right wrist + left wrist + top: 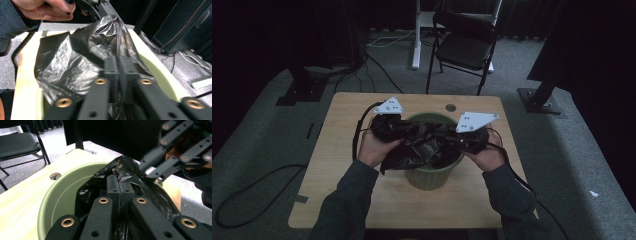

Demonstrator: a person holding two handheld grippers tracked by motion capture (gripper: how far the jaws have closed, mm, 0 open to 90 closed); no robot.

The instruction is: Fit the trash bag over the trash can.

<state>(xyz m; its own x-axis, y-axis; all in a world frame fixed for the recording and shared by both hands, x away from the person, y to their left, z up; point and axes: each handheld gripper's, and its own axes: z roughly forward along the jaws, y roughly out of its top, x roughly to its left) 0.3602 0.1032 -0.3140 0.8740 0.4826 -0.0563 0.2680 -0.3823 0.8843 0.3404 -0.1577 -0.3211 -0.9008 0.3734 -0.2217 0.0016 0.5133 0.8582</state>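
Observation:
A green round bin (432, 177) stands in the middle of the wooden table (342, 130). A crumpled black plastic bag (409, 156) lies across its mouth and hangs over its near left rim. Both grippers meet over the bin, tips facing each other. In the left gripper view, my left gripper (120, 187) has its jaws pressed together on a fold of the bag (125, 168), inside the bin's rim (62, 195). My right gripper (118, 65) is shut on another fold of the bag (67, 62), and it also pinches the bag in the left gripper view (150, 173).
A black folding chair (464, 45) stands behind the table, next to a white desk leg (416, 40). A round cable hole (451, 107) sits near the table's far edge. Cables trail over the carpet at the left (257, 185). Black stand bases (539, 100) flank the table.

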